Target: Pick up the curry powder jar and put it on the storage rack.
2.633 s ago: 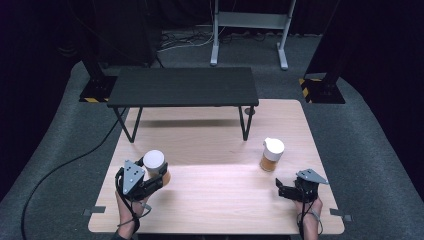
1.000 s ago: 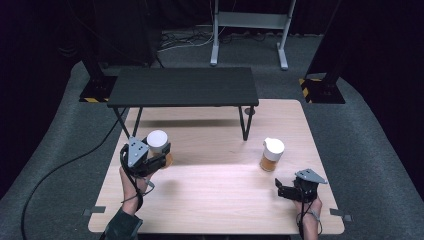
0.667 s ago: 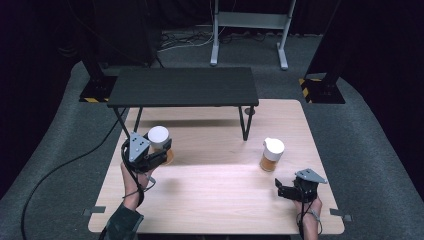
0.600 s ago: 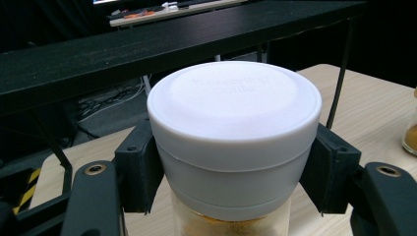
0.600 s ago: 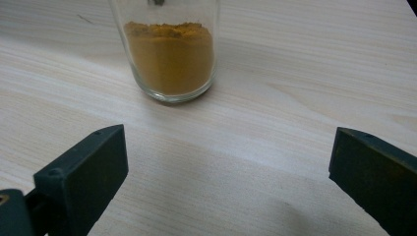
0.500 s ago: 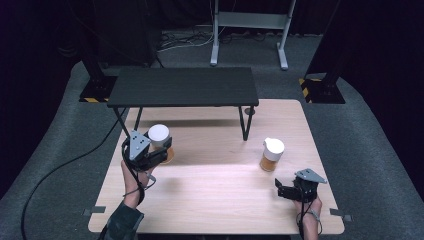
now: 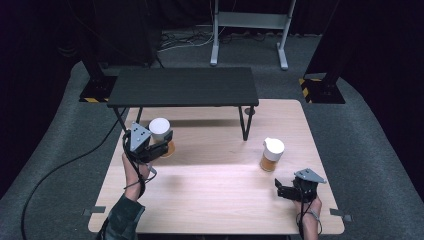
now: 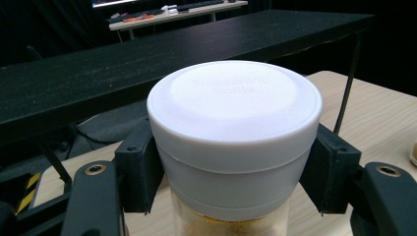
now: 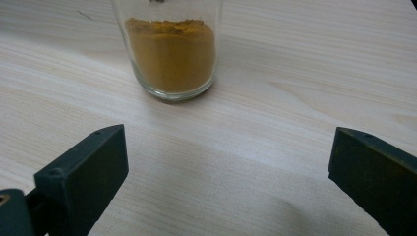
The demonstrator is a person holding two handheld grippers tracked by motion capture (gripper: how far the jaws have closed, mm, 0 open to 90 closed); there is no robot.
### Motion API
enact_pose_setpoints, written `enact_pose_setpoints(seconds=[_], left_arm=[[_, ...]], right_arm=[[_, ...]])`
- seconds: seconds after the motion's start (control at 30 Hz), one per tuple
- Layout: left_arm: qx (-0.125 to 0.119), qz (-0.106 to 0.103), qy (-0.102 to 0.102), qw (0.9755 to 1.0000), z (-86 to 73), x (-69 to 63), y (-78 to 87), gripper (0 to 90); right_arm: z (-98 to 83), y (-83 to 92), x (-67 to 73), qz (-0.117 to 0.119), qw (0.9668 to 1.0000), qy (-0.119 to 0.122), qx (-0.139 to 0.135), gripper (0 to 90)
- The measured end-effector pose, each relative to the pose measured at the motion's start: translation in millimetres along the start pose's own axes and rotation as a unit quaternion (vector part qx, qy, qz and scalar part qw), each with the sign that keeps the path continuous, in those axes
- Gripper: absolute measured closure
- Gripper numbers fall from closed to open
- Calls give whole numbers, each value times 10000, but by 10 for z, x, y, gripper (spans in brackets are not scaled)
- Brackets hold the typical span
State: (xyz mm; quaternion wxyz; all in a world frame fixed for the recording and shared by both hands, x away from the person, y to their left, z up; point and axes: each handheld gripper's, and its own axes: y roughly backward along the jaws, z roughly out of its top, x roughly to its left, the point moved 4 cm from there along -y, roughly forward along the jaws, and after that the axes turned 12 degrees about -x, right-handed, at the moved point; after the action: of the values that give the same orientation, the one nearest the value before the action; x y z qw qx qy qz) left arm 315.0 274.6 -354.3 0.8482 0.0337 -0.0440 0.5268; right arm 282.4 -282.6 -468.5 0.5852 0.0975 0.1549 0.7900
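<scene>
White plastic forms the wide lid of the jar [image 8: 234,142] that is pinched between the jaws of the left gripper [image 7: 159,146]; in the left gripper view the two black jaws are pressed against the lid's skirt from either side. Faint raised lettering is moulded into the top of the lid, in two short lines, but it is too soft to be read. Below the lid a clear glass wall and an orange-yellow powder are seen. In the high view this jar is carried at the left part of the pale wooden worktop [image 7: 215,200], just in front of the low black shelf [image 7: 184,86] that stands on thin legs at the worktop's far side. Whether the jar's base rests on the wood or is held clear of it cannot be told.

A second jar [image 7: 272,154], also white-lidded and filled with the same orange-yellow powder, is stood upright on the right part of the worktop, well apart from the first. In the right gripper view its glass base [image 9: 171,54] is seen straight ahead, with no label on the visible glass. The right gripper [image 7: 281,189] is held low near the worktop's near right corner, a little short of that jar, and its jaws are spread wide with nothing between them.
</scene>
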Motion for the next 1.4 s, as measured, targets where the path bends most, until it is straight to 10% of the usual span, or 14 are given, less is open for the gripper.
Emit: enact_pose_setpoints(seconds=[1.4], left_arm=[[-174,-335,-181,9991,456,61,-281,332]], right_arm=[[8,-8,-15,47,10000,-28,35,11]])
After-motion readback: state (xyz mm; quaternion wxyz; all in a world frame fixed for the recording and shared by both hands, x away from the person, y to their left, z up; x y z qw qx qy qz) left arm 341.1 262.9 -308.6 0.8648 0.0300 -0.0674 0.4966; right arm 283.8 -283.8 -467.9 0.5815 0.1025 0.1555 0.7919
